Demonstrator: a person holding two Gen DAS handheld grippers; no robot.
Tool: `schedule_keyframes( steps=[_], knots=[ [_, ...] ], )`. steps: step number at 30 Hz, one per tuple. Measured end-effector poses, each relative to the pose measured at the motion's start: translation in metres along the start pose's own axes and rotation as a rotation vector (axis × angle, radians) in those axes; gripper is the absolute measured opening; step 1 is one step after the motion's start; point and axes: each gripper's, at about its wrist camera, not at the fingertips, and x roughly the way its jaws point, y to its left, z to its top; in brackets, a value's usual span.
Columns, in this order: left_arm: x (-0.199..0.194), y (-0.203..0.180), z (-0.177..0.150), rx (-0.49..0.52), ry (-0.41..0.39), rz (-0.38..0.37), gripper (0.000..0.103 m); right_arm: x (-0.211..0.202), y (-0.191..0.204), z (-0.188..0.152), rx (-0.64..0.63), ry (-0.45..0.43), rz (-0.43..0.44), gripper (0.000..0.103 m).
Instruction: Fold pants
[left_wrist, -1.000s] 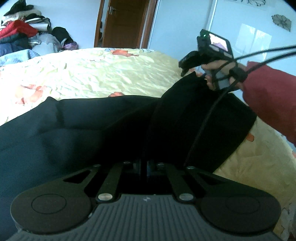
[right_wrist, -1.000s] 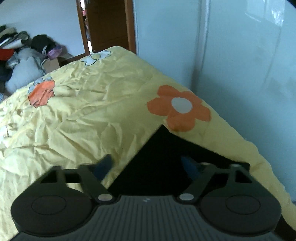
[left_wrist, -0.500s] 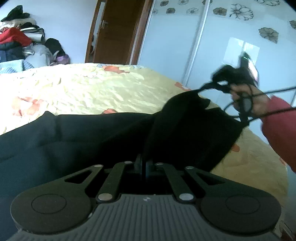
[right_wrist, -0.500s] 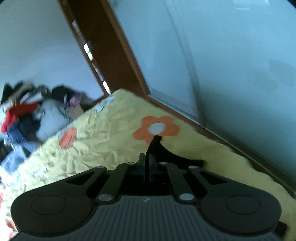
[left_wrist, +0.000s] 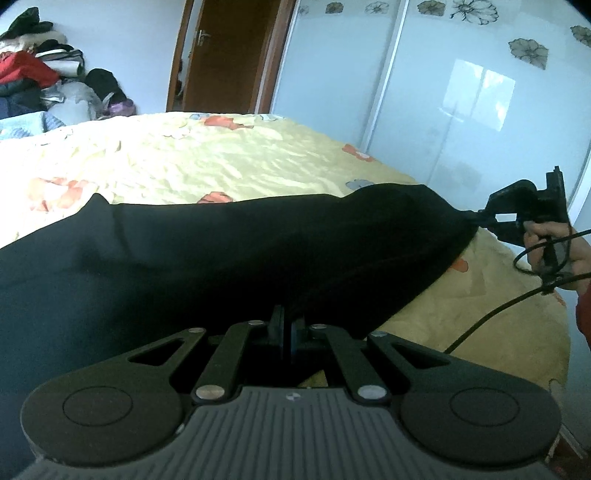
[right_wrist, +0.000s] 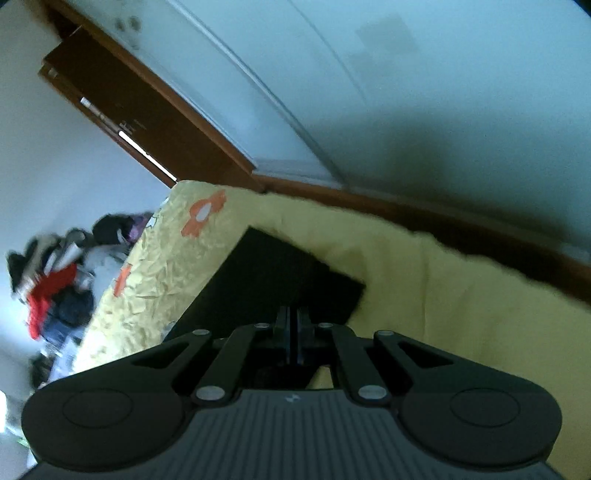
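- The black pants (left_wrist: 229, 266) lie across the near part of a bed with a yellow flowered bedspread (left_wrist: 221, 162), stretched from the left edge of the left wrist view over to the right.
- The left claw (left_wrist: 287, 325) is clamped tight on the near edge of the pants; dark cloth sits pinched between its closed fingers.
- The right claw (left_wrist: 476, 219), seen at the far right in the left wrist view, grips the right end of the pants, and the fabric runs taut up to it.
- In the right wrist view the right claw (right_wrist: 294, 325) has its jaws pressed together on a black fold, with the picture tilted and partly blurred.
- A hand (left_wrist: 554, 247) holds the right claw's handle; a black cable (left_wrist: 495, 317) loops below it.
- A heap of clothes (left_wrist: 40, 85) sits far left, beside a brown door (left_wrist: 221, 55).
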Motion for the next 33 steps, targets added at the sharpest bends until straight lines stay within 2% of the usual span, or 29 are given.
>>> schedule_keyframes(
  steps=[2, 4, 12, 16, 18, 20, 22, 25, 26, 27, 28, 30, 31, 33],
  knots=[
    [0.000, 0.000, -0.001, -0.006, 0.004, 0.009, 0.002, 0.008, -0.002, -0.001, 0.044, 0.031, 0.040, 0.005],
    [0.000, 0.000, -0.001, -0.009, 0.009, 0.017, 0.002, 0.011, -0.004, -0.004, 0.059, 0.038, 0.045, 0.005],
    [0.004, -0.001, -0.003, -0.022, 0.009, 0.035, 0.002, 0.028, -0.010, -0.003, 0.084, 0.015, 0.075, 0.006],
    [-0.001, 0.004, 0.001, -0.063, -0.036, 0.029, 0.002, 0.019, 0.012, 0.001, -0.077, -0.047, 0.042, 0.003],
    [-0.006, 0.002, 0.003, -0.039, -0.038, 0.003, 0.002, 0.000, 0.019, 0.000, -0.123, -0.101, 0.032, 0.003],
    [-0.005, -0.002, 0.001, 0.007, -0.008, 0.005, 0.002, -0.013, 0.021, -0.003, -0.196, -0.129, -0.018, 0.003],
    [0.003, -0.004, -0.006, 0.040, 0.041, 0.015, 0.002, -0.012, 0.014, -0.006, -0.226, -0.101, -0.071, 0.003],
    [0.005, -0.002, -0.006, 0.025, 0.050, 0.009, 0.003, 0.000, 0.000, -0.007, -0.193, -0.042, -0.079, 0.003],
    [0.004, -0.001, -0.005, 0.023, 0.058, 0.004, 0.006, 0.000, 0.000, -0.007, -0.187, -0.039, -0.077, 0.003],
    [0.002, 0.000, -0.004, 0.020, 0.065, 0.003, 0.017, -0.001, 0.002, -0.006, -0.198, -0.033, -0.082, 0.004],
    [-0.002, 0.000, -0.003, 0.023, 0.074, 0.003, 0.017, -0.002, 0.004, -0.004, -0.209, -0.030, -0.087, 0.006],
    [-0.013, 0.000, 0.000, 0.034, 0.094, 0.002, 0.023, -0.012, 0.006, 0.000, -0.194, -0.070, -0.103, 0.011],
    [-0.020, 0.001, 0.001, 0.031, 0.097, -0.006, 0.025, -0.021, 0.005, 0.002, -0.186, -0.131, -0.148, 0.018],
    [-0.035, 0.005, 0.010, -0.001, 0.072, -0.035, 0.031, -0.042, 0.017, -0.004, -0.230, -0.306, -0.270, 0.021]
  ],
)
